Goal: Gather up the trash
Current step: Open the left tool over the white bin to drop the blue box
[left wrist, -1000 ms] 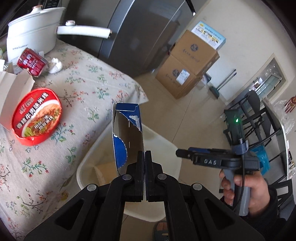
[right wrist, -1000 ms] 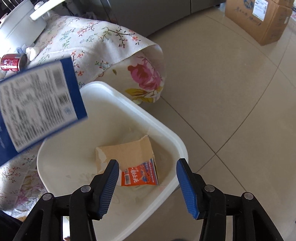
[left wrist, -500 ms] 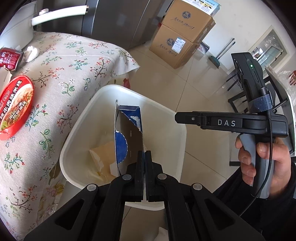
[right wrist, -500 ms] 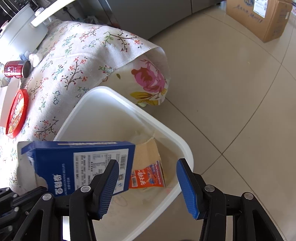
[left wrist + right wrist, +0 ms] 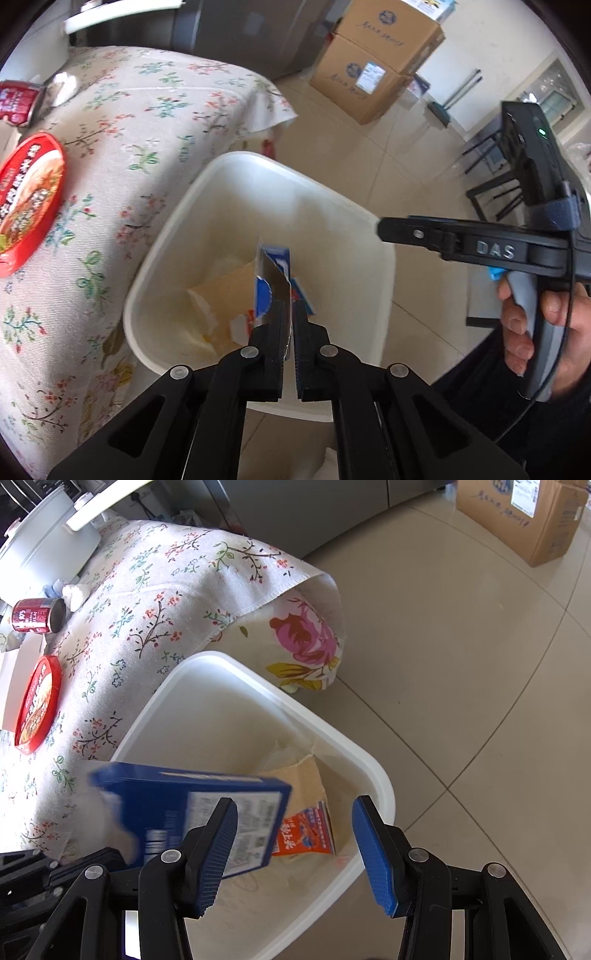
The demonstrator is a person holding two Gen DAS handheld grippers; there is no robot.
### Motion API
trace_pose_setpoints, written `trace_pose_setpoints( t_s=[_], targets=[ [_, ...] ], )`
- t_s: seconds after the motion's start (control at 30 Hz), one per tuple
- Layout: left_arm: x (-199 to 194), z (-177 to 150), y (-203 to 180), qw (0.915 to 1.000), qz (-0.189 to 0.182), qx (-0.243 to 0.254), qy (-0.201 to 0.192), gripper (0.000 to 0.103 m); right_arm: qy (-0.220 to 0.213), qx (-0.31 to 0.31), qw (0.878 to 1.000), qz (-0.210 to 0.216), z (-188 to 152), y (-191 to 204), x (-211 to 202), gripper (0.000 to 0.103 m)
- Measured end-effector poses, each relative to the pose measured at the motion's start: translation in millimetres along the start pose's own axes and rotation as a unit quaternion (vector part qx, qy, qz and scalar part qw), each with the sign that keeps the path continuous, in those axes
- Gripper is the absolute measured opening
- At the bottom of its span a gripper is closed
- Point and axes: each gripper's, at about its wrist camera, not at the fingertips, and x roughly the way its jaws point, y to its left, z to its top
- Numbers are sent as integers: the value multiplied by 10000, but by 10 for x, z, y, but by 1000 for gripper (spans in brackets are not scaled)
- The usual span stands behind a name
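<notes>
White bin (image 5: 177,236) sat on tiled floor (image 5: 480,664) hard against table with floral tablecloth (image 5: 122,122), placed so trash could drop straight off edge. Blue carton (image 5: 192,808) hung over bin mouth, above orange pack (image 5: 303,834) inside. Left gripper (image 5: 290,325) had jaws parted slightly around carton's edge; pinching or letting go, couldn't tell. Right gripper (image 5: 291,834) spread wide, empty, waiting over bin. Red bowl lid (image 5: 26,199) and red can (image 5: 37,614) sat uncollected on table. Cardboard boxes (image 5: 373,62) beyond.
</notes>
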Motion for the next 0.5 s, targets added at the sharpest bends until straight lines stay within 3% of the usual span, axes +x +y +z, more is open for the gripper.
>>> trace_pose_setpoints(
  t_s=[0.1, 0.27, 0.5],
  targets=[
    [-92, 44, 213, 9988, 244, -355, -238, 22, 18, 2, 10000, 6, -6, 6, 12, 57],
    [-193, 87, 364, 9971, 115, -652, -375, 23, 3, 17, 10000, 18, -3, 10, 15, 57],
    [-185, 88, 351, 9975, 91, -607, -346, 23, 19, -32, 10000, 35, -5, 47, 34, 57]
  ],
)
